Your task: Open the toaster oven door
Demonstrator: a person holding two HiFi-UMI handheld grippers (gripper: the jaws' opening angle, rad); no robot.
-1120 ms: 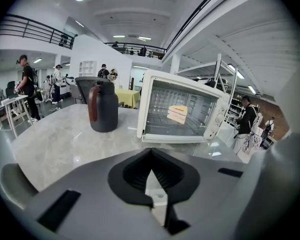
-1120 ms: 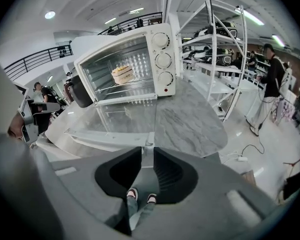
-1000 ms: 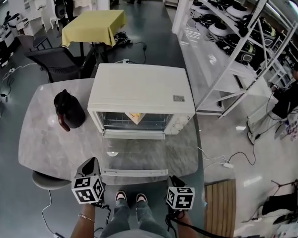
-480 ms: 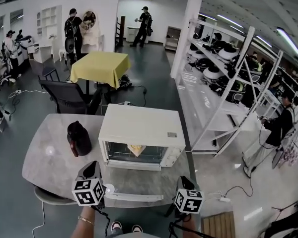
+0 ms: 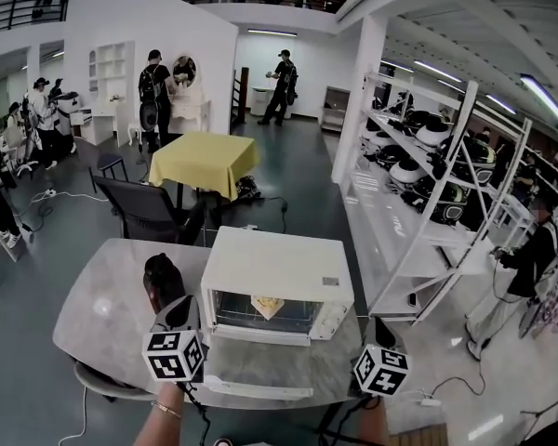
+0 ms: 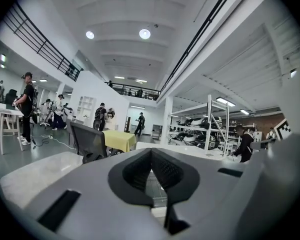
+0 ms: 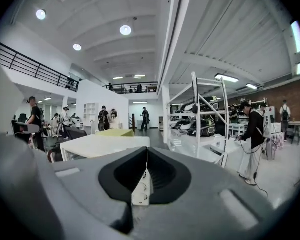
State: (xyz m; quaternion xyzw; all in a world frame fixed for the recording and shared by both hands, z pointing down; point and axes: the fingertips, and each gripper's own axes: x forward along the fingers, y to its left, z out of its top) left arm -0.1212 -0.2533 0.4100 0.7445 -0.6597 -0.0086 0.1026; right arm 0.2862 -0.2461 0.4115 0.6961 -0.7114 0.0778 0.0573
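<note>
A white toaster oven (image 5: 279,269) stands on the grey marble table (image 5: 102,309). Its glass door (image 5: 259,360) hangs open and lies flat toward me, with the handle (image 5: 251,391) at the near edge. Something yellowish (image 5: 267,305) sits inside the oven. My left gripper (image 5: 178,310) is shut and empty, just left of the open door. My right gripper (image 5: 382,331) is also shut and empty, to the right of the oven's front corner. In the left gripper view the jaws (image 6: 151,154) meet at the tip. The right gripper view shows the jaws (image 7: 147,156) pressed together, with the oven's knobs (image 7: 142,190) behind them.
A black jug (image 5: 162,282) stands on the table left of the oven. Behind the table are a dark chair (image 5: 149,214) and a table with a yellow cloth (image 5: 203,161). White shelving (image 5: 437,193) runs along the right. Several people stand at the back and right.
The head view has tipped upward, so the oven and table sit lower in the frame. Both grippers stay shut near the table's front edge, and the door stays open.
</note>
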